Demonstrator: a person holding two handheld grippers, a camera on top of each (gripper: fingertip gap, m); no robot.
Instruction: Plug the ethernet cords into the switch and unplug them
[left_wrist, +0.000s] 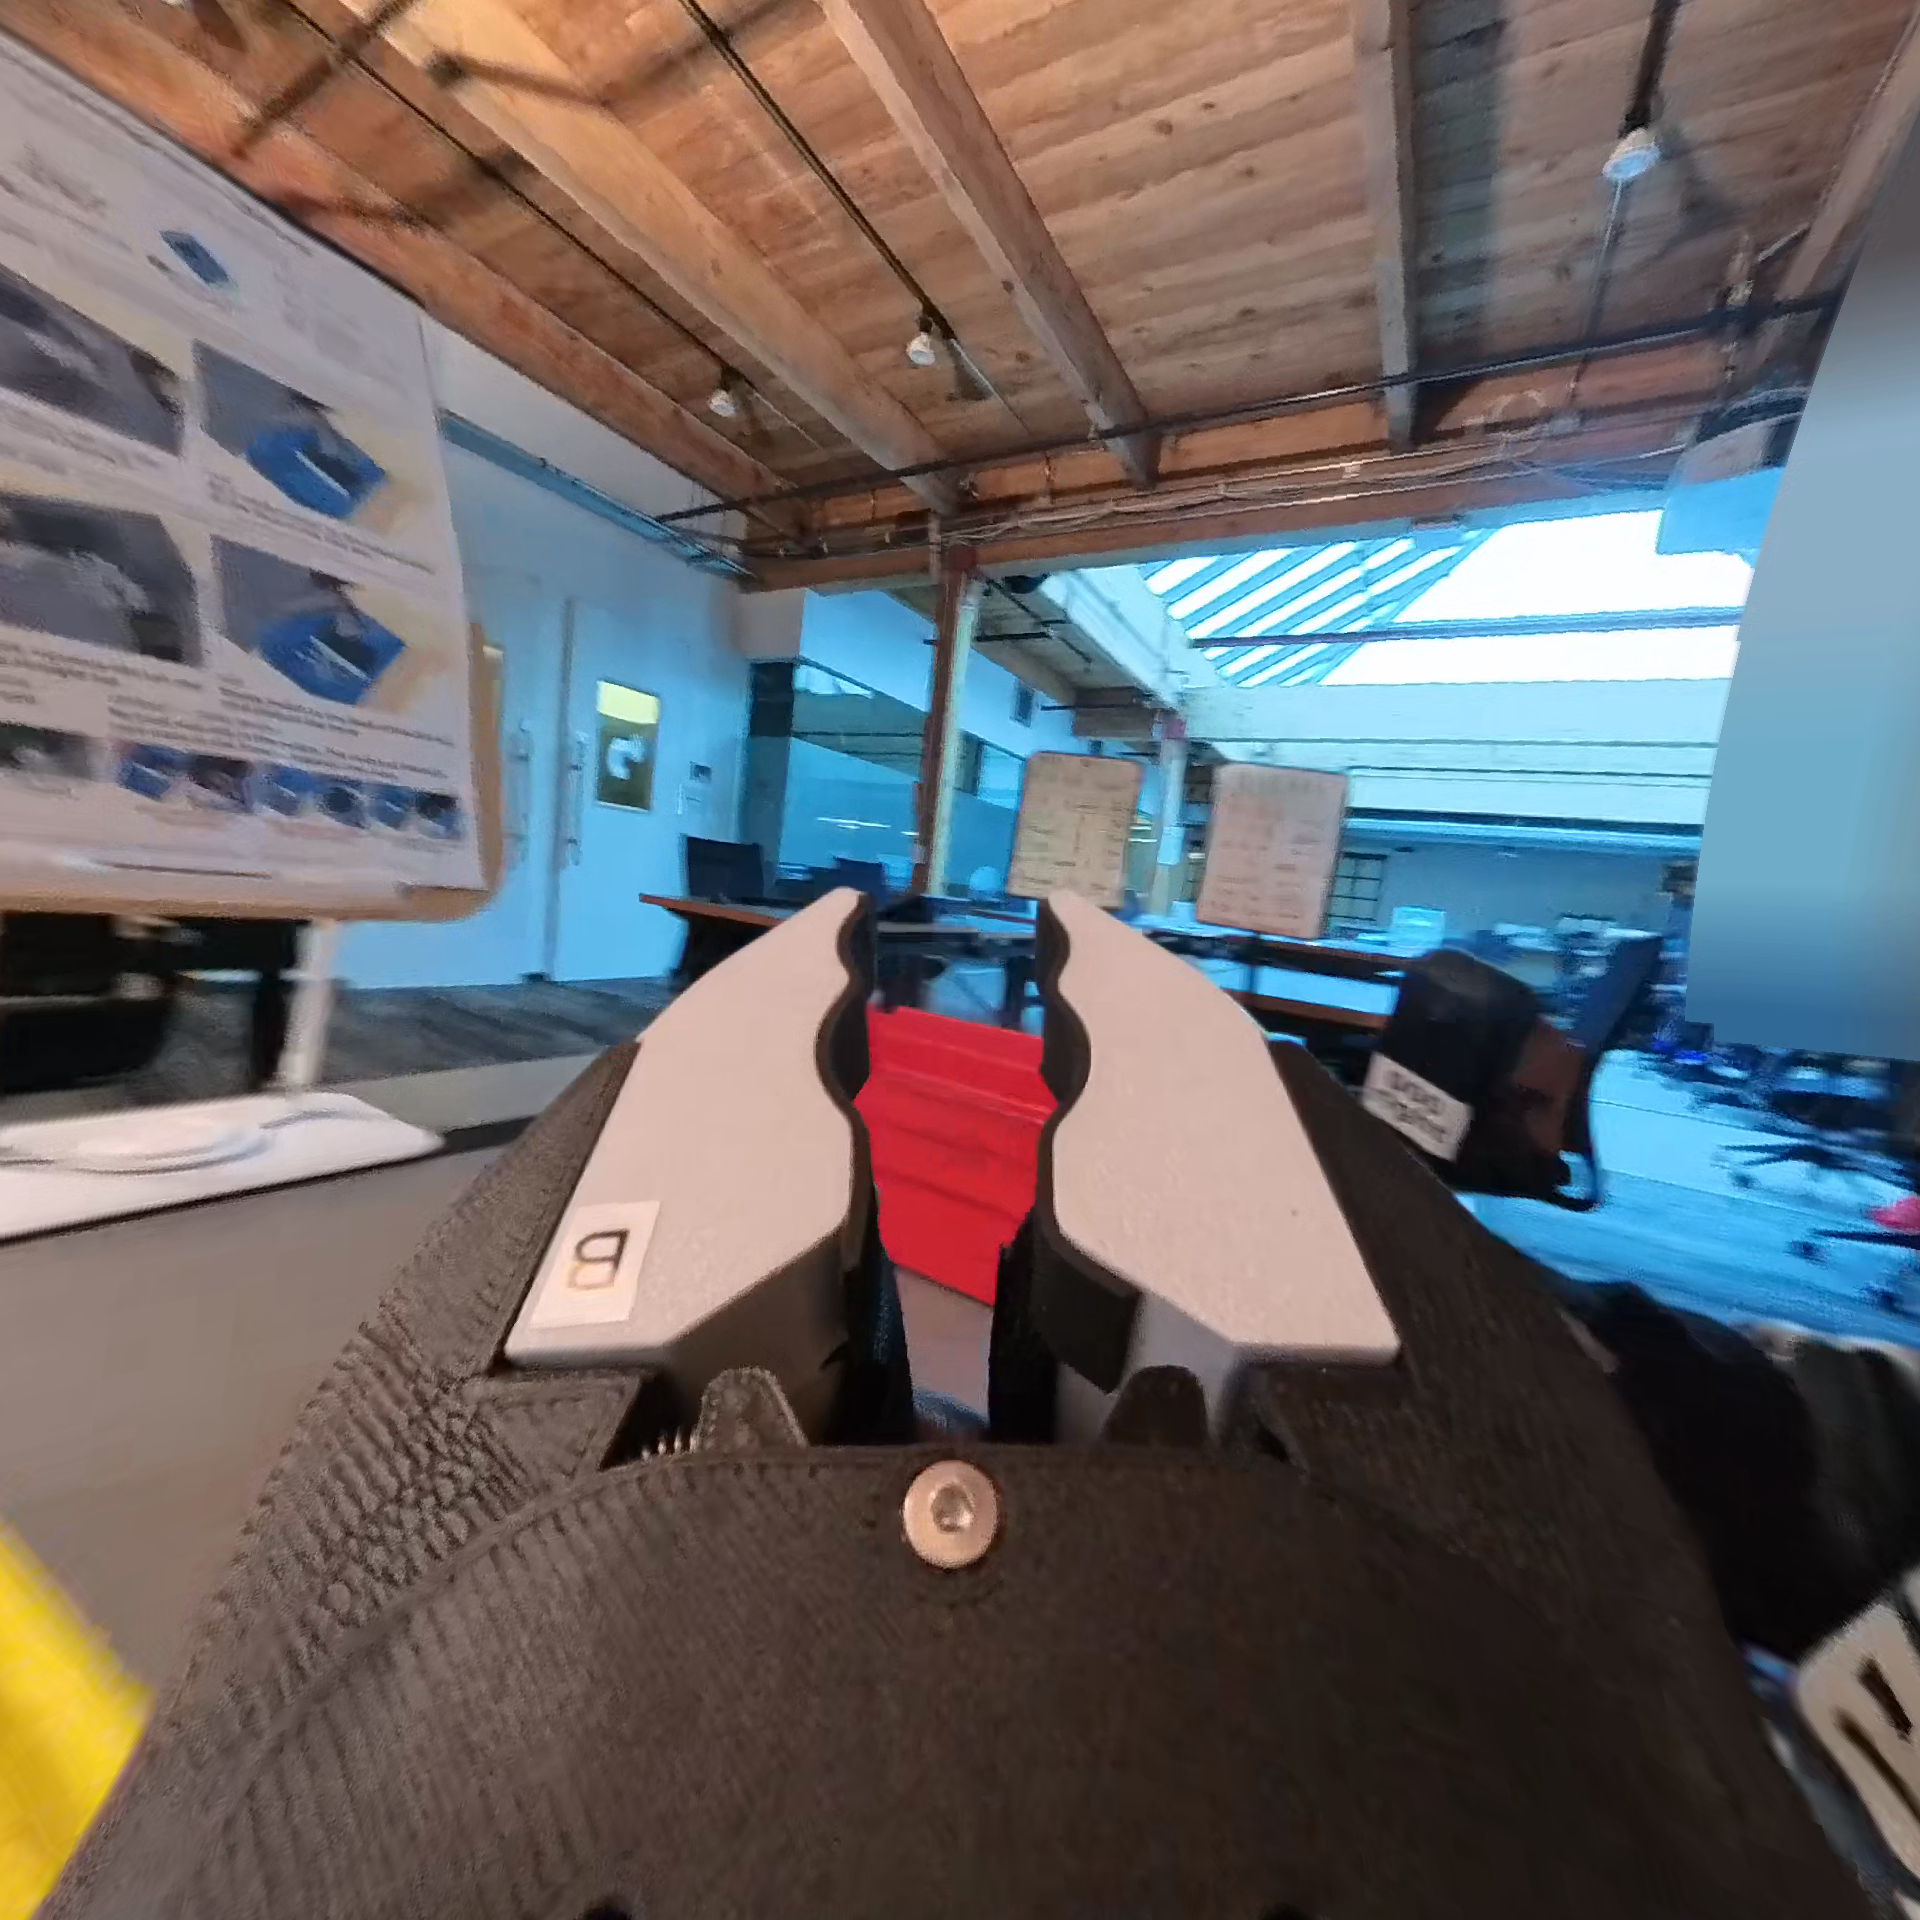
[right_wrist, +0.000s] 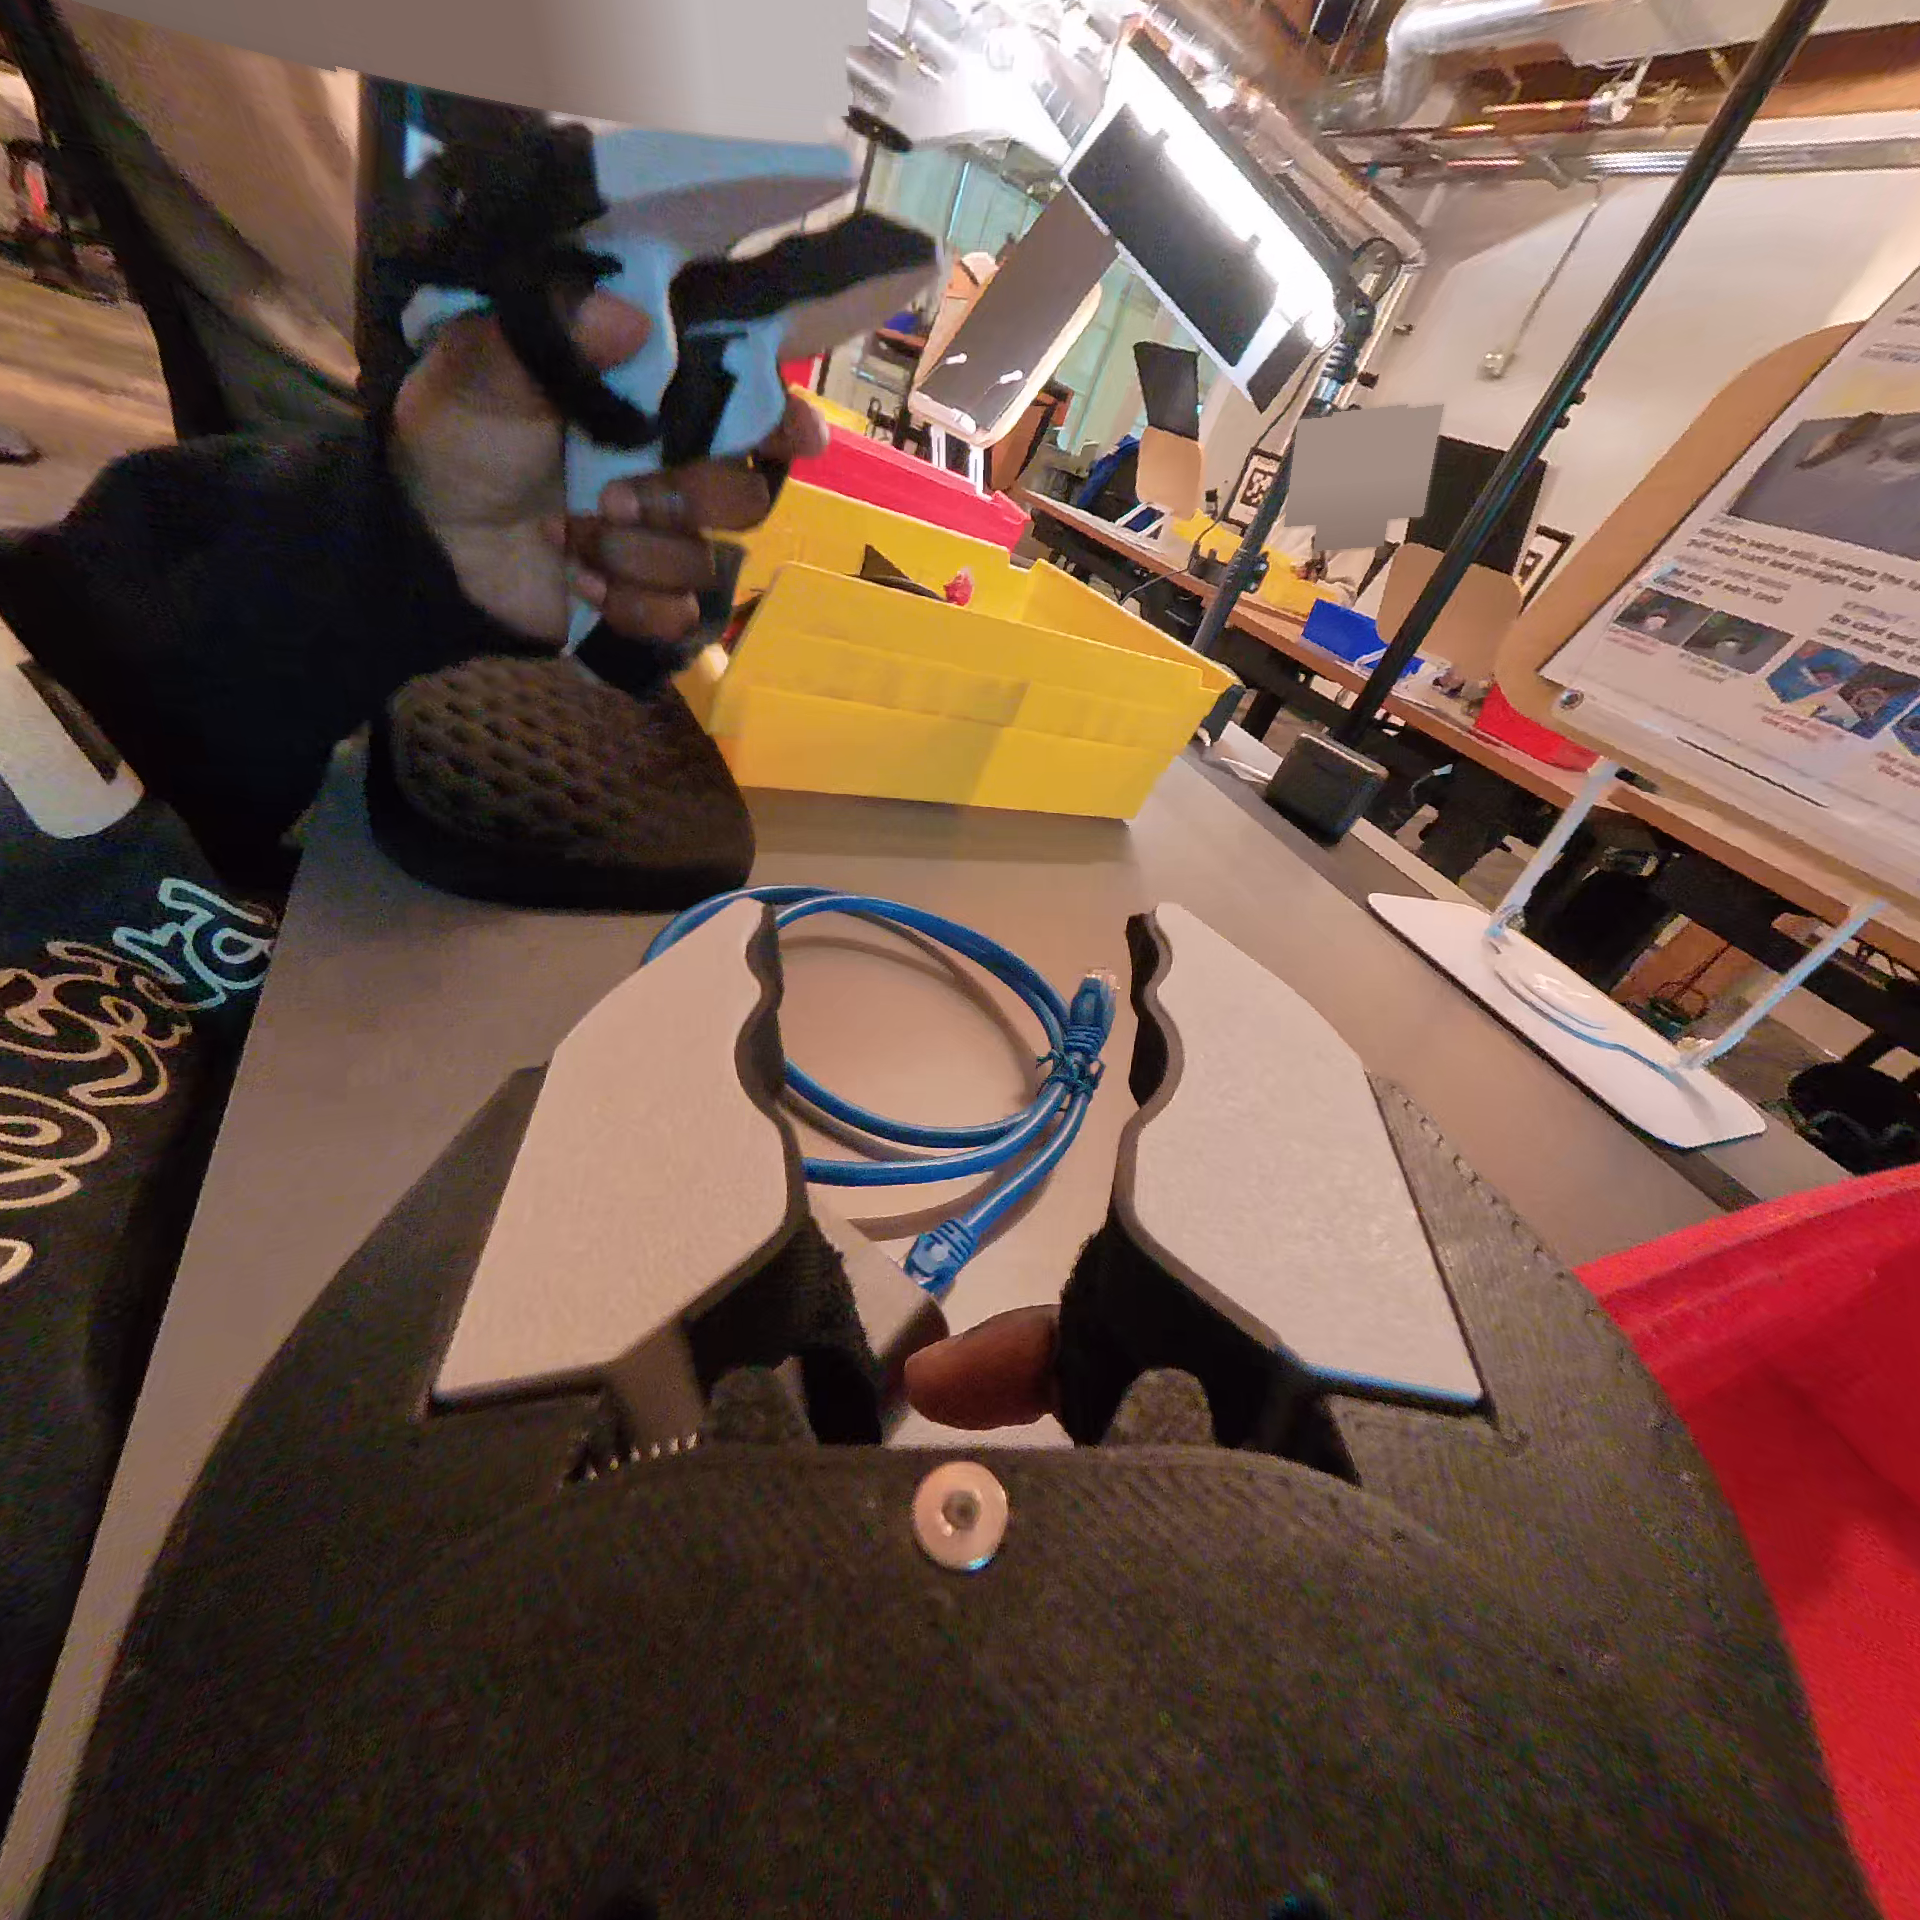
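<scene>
A blue ethernet cord (right_wrist: 935, 1091) lies coiled on the grey table (right_wrist: 416, 1018), tied with a twist; one plug (right_wrist: 1093, 997) points away and the other (right_wrist: 940, 1252) lies near me. My right gripper (right_wrist: 951, 914) is open and empty just above the coil, which shows between its fingers. My left gripper (left_wrist: 951, 909) is open and empty, raised off the table and pointing out into the room. It also shows in the right wrist view (right_wrist: 821, 281), held up in a hand at the upper left. No switch is in view.
A yellow bin (right_wrist: 966, 707) stands behind the cord, with a red bin (right_wrist: 904, 478) beyond it. A red bin (left_wrist: 951, 1132) sits ahead of the left gripper. A poster on a white stand (right_wrist: 1558, 1018) is at the right. A black mesh pad (right_wrist: 561, 769) lies left of the cord. Spacing between my two grippers at the tips: around 15 cm.
</scene>
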